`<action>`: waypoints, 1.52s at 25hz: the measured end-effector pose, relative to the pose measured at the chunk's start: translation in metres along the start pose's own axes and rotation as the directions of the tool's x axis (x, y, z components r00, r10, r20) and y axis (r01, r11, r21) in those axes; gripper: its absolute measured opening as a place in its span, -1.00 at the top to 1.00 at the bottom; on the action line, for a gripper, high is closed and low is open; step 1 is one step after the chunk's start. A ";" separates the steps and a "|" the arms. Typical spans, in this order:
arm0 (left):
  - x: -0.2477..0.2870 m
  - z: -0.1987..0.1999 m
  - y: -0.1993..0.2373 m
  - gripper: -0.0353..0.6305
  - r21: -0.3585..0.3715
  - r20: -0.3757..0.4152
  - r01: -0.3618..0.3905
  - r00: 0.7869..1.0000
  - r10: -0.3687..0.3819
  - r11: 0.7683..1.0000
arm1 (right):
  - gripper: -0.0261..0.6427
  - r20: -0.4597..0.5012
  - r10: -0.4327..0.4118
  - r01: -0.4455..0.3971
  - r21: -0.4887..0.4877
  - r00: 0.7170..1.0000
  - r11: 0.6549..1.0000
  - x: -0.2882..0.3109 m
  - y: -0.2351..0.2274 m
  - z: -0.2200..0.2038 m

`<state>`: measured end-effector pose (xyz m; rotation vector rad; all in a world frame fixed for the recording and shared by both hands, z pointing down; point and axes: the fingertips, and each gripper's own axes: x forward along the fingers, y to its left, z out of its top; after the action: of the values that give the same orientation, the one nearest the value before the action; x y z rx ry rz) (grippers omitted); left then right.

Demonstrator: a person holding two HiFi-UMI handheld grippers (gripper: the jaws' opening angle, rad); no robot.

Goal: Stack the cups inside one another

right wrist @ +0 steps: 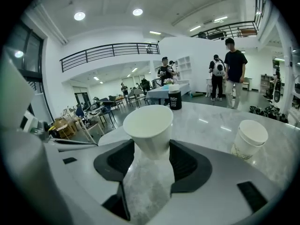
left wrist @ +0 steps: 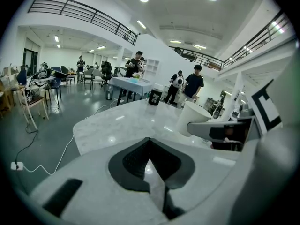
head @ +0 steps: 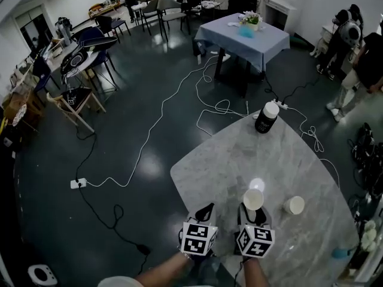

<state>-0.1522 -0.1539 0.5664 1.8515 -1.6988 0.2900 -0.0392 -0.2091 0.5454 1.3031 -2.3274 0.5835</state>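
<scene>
Clamping right gripper (right wrist: pixel 152 156) fingers (right wrist: pixel 115 161) on one white cup (right wrist: pixel 147 125) over the table (head: pixel 239 154); holding left gripper (left wrist: pixel 150 144) fingers pressed together, empty. Needing a level carry above the second cup (right wrist: pixel 249 139) standing nearby, lowering straight in.

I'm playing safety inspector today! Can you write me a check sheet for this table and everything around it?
Surface: marble table, glossy.
Job's things: one cup upright in the right gripper; second cup stands on the table to its right, apart from it.
Clutter: black jar with a white lid, near the far edge.
Grippers: left gripper jaws together, nothing between them; right gripper jaws closed on the cup.
Cables: white cable looping over the floor; power strip on the floor.
Surroundings: cloth-covered table, chairs, people standing at the right.
</scene>
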 end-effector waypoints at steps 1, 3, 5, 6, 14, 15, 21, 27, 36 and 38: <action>0.000 0.002 -0.005 0.91 0.005 0.002 0.007 1.000 -0.007 1.000 | 0.28 0.004 -0.008 0.008 0.004 1.000 1.000 -0.004 -0.004 0.002; 0.000 0.006 -0.015 0.91 0.015 0.005 0.022 1.000 -0.022 1.000 | 0.28 0.014 -0.023 0.022 0.011 1.000 1.000 -0.013 -0.011 0.005; 0.000 0.009 -0.025 0.91 0.025 0.010 0.037 0.999 -0.037 0.999 | 0.29 0.025 -0.038 0.037 0.018 0.999 0.999 -0.021 -0.018 0.008; 0.000 0.012 -0.030 0.91 0.030 0.012 0.045 0.999 -0.045 0.999 | 0.29 0.030 -0.046 0.046 0.022 0.998 0.999 -0.025 -0.022 0.010; 0.001 0.029 -0.074 0.91 0.063 0.024 0.100 0.995 -0.101 0.993 | 0.28 0.070 -0.115 0.111 0.058 0.991 0.992 -0.061 -0.060 0.027; 0.003 0.030 -0.080 0.91 0.069 0.024 0.106 0.994 -0.108 0.992 | 0.28 0.074 -0.124 0.119 0.063 0.990 0.991 -0.064 -0.065 0.028; 0.011 0.035 -0.113 0.91 0.098 0.017 0.137 0.990 -0.139 0.986 | 0.28 0.093 -0.167 0.158 0.095 0.982 0.983 -0.085 -0.098 0.033; 0.025 0.041 -0.143 0.91 0.124 0.011 0.169 0.985 -0.172 0.978 | 0.28 0.113 -0.204 0.191 0.120 0.972 0.974 -0.096 -0.130 0.043; 0.053 0.038 -0.180 0.91 0.149 -0.027 0.202 0.979 -0.200 0.968 | 0.28 0.100 -0.243 0.227 0.148 0.965 0.963 -0.102 -0.176 0.040; 0.059 0.036 -0.185 0.91 0.152 -0.034 0.206 0.979 -0.203 0.967 | 0.28 0.092 -0.247 0.231 0.151 0.965 0.961 -0.101 -0.182 0.037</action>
<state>0.0258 -0.2232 0.5176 2.1122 -1.4934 0.3614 0.1614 -0.2457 0.4893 1.6921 -2.2004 0.6169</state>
